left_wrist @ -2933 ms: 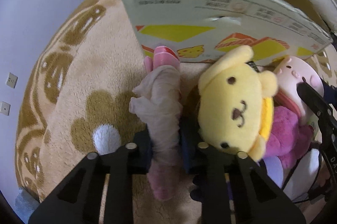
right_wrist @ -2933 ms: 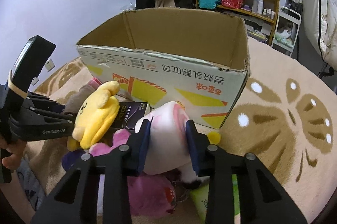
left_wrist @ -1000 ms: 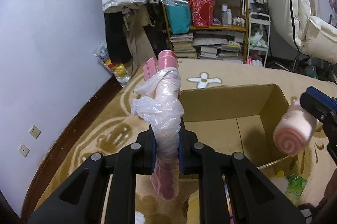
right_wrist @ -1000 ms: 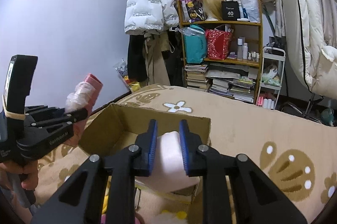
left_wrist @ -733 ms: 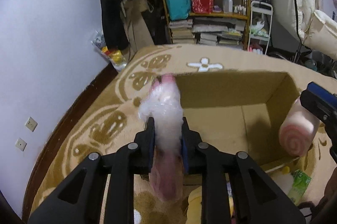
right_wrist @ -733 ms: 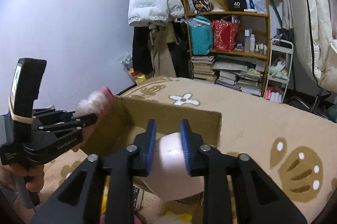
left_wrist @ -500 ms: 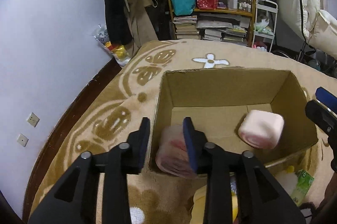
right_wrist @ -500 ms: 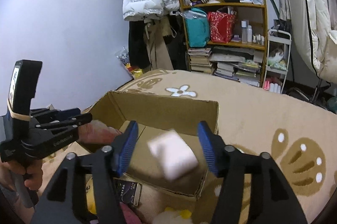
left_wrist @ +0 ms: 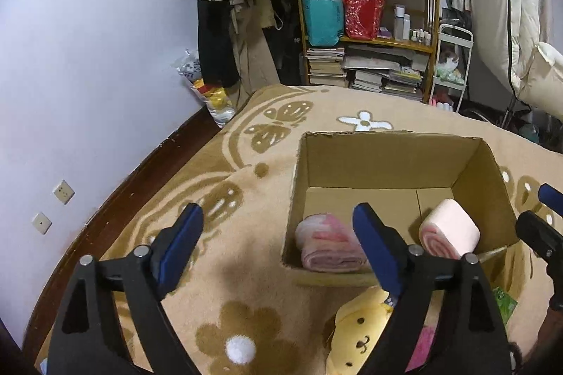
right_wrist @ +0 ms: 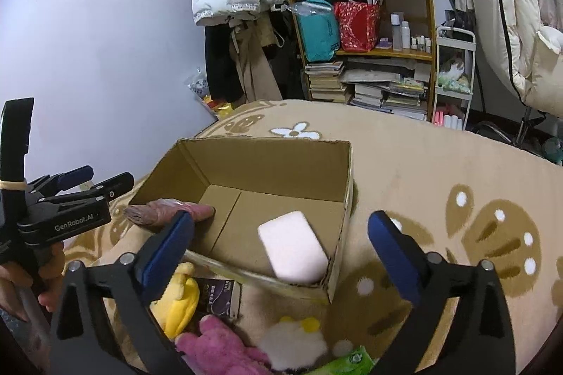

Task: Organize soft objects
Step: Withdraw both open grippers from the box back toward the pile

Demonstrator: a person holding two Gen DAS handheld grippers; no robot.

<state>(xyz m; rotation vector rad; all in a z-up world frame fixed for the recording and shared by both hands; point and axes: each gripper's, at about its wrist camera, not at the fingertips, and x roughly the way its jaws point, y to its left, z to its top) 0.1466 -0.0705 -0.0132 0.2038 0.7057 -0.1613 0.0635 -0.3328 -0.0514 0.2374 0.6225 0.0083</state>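
Cardboard box [left_wrist: 387, 160]: two pink rolls lay flat, one [left_wrist: 327, 248] at its left wall, one [left_wrist: 450, 232] at its right corner. Left gripper [left_wrist: 278, 241] and right gripper [right_wrist: 281, 246] gaped wide, empty.

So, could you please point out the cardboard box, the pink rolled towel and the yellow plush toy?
cardboard box [left_wrist: 387, 163], left wrist view, inner far wall.
pink rolled towel [left_wrist: 452, 229], left wrist view, its curved side.
yellow plush toy [left_wrist: 360, 338], left wrist view, its face.

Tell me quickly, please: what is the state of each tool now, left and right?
Left tool: open, holding nothing.
Right tool: open, holding nothing.
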